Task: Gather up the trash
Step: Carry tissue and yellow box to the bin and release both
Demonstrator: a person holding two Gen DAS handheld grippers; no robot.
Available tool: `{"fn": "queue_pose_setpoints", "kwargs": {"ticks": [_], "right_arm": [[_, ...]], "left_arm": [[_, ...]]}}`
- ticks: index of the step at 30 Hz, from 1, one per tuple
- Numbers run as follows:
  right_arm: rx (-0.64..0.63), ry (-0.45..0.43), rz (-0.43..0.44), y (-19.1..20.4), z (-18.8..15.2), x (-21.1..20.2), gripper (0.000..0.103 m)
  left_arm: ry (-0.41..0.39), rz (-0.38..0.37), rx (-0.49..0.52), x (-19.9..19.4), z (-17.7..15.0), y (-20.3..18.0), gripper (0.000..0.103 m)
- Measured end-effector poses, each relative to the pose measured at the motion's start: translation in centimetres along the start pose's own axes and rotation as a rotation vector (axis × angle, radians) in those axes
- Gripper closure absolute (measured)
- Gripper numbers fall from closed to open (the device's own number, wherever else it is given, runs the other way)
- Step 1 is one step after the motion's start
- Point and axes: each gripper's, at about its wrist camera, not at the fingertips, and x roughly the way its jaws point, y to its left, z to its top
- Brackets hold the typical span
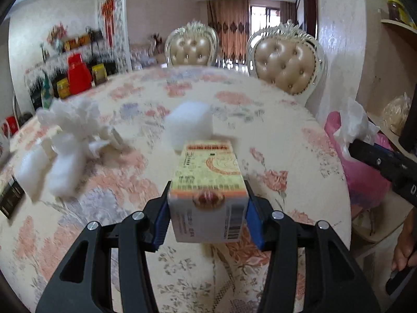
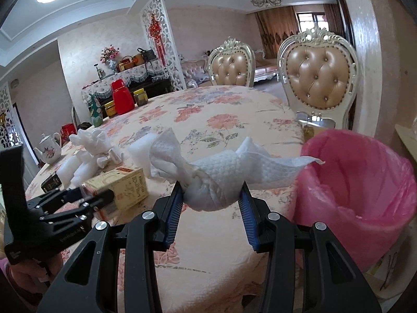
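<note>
My left gripper point(image 1: 207, 198) is shut on a yellow cardboard box point(image 1: 208, 180), held above the flowered tablecloth point(image 1: 117, 182). From the right wrist view the same left gripper point(image 2: 86, 195) and its box point(image 2: 125, 185) show at the left. My right gripper point(image 2: 212, 195) is shut on a crumpled white paper towel point(image 2: 224, 172), hanging above the table edge beside the pink-lined trash bin point(image 2: 365, 195). In the left wrist view the right gripper's arm and its towel point(image 1: 354, 122) appear at the right, over the bin point(image 1: 365, 177). White crumpled tissues point(image 1: 67, 135) and a white foam block point(image 1: 190, 125) lie on the table.
Two padded chairs point(image 2: 318, 78) stand behind the table. A red jar point(image 2: 122, 99), small jars and a bottle stand at the far left edge, with a white teapot point(image 2: 50, 147) and a dark box point(image 2: 50, 181) nearer. A shelf point(image 1: 391, 120) lies right of the bin.
</note>
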Motion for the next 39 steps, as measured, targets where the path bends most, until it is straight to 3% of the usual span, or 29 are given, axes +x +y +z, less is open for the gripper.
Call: {"fn": "queue_pose_setpoints", "kwargs": {"ticks": [4,6,7,8,11,18,28,39], "right_arm": [[-0.009,0.005,0.012,0.3,-0.2,0.0,0.061],[-0.006,0.006,0.010,0.2,-0.1,0.0,0.061],[-0.002,0.007,0.008,-0.1,-0.2,0.0,0.061],[-0.001,0.008,0.006,-0.1,-0.1,0.0,0.061],[-0.001,0.004,-0.001,-0.5,-0.1,-0.2,0.061],[-0.001,-0.042,-0.055,-1.9,0.4,-1.5,0.061],[0.046,-0.091,-0.221,-8.9,1.7,-3.7,0.061],[0.103,-0.061,-0.326,-16.7,1.4,-3.4,0.060]], "left_arm": [[0.037,0.005,-0.031,0.8,0.1,0.7,0.039],[0.046,0.006,-0.029,1.3,0.2,0.6,0.039],[0.058,0.002,-0.020,1.6,0.3,0.5,0.042],[0.066,0.000,-0.013,1.7,0.3,0.4,0.053],[0.044,-0.020,-0.009,1.3,0.3,0.1,0.054],[-0.090,-0.055,0.008,-1.1,1.4,-1.9,0.054],[-0.211,-0.245,0.080,-1.4,5.4,-9.8,0.054],[-0.196,-0.427,0.183,1.8,8.2,-19.8,0.054]]}}
